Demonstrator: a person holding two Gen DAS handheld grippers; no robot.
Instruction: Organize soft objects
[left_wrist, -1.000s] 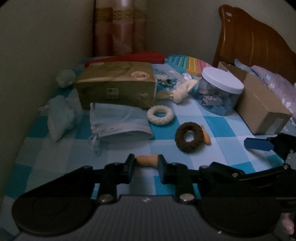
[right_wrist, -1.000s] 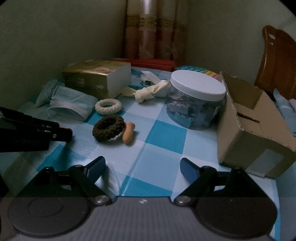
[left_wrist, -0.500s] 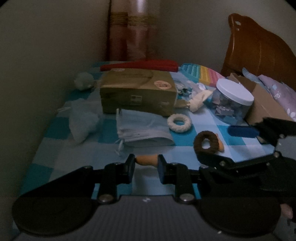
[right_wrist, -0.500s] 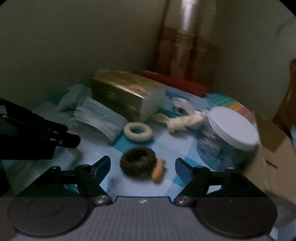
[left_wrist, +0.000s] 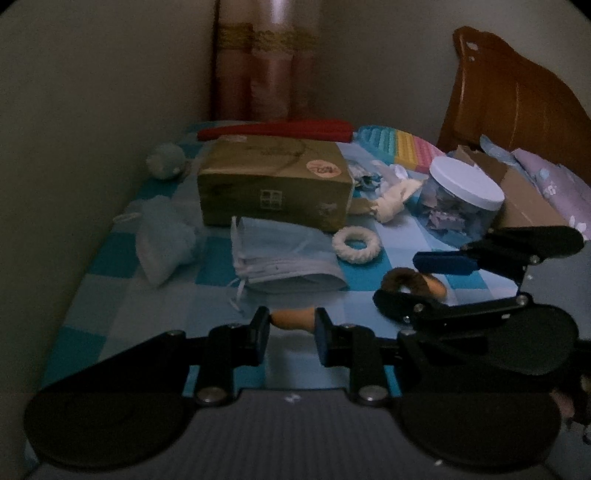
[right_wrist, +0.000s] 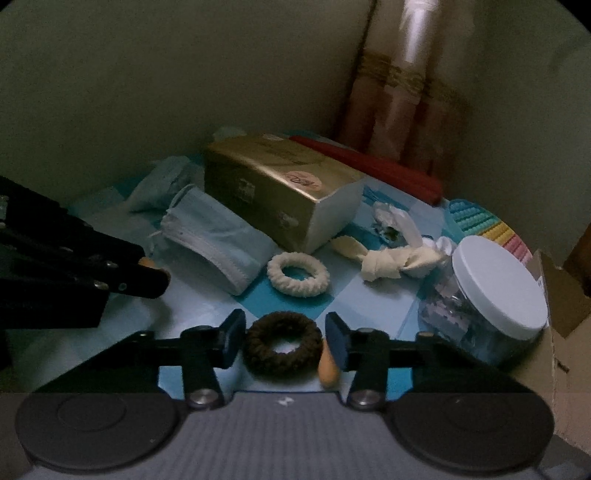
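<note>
Since a second ago your right gripper (right_wrist: 284, 341) swung left, jaws closing around the brown ring (right_wrist: 282, 343), contact unclear; left gripper (left_wrist: 291, 332) clamps the tan piece (left_wrist: 293, 318); white ring (right_wrist: 298, 274) and masks (right_wrist: 218, 229) unsorted beyond.

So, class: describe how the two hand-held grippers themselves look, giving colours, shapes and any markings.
Both match: the left gripper and right gripper have black linkage arms with silver pivot bolts, two round black discs at the base, and a grey ribbed body with a small white mark. The fingers end in flat pads, dark blue on the right. No cables or sleeves show.
</note>
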